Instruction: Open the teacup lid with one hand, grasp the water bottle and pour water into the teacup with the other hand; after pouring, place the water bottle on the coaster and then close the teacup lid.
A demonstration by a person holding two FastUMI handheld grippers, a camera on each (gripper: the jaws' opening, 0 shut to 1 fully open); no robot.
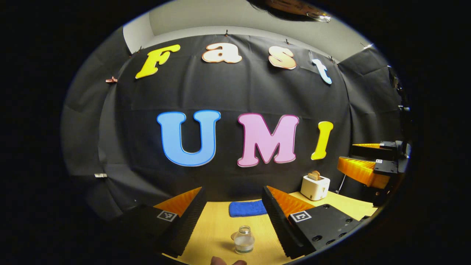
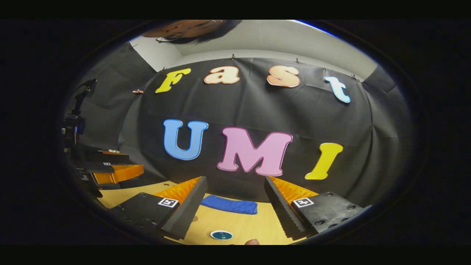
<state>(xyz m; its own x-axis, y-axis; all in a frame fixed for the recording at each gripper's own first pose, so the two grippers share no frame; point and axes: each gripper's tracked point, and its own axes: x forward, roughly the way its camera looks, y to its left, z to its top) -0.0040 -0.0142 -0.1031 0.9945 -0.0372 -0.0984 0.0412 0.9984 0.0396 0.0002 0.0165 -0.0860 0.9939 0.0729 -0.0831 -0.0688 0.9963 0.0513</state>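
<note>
A small clear glass bottle (image 1: 244, 240) with water in it stands upright on the wooden table, low in the left gripper view. It sits between and beyond the fingers of my left gripper (image 1: 232, 189), which is open and holds nothing. In the right gripper view a round teal coaster (image 2: 221, 235) lies on the table in front of my right gripper (image 2: 235, 179), also open and empty. Each gripper appears in the other's view, raised above the table: the right gripper (image 1: 353, 156) at the far right, the left gripper (image 2: 125, 162) at the far left.
A folded blue cloth (image 1: 247, 208) (image 2: 230, 205) lies at the back of the table (image 1: 217, 228) against the black wall. A white toaster (image 1: 315, 187) with a slice of bread stands at the back right. A fingertip (image 1: 228, 262) (image 2: 252, 241) pokes in at the bottom edge.
</note>
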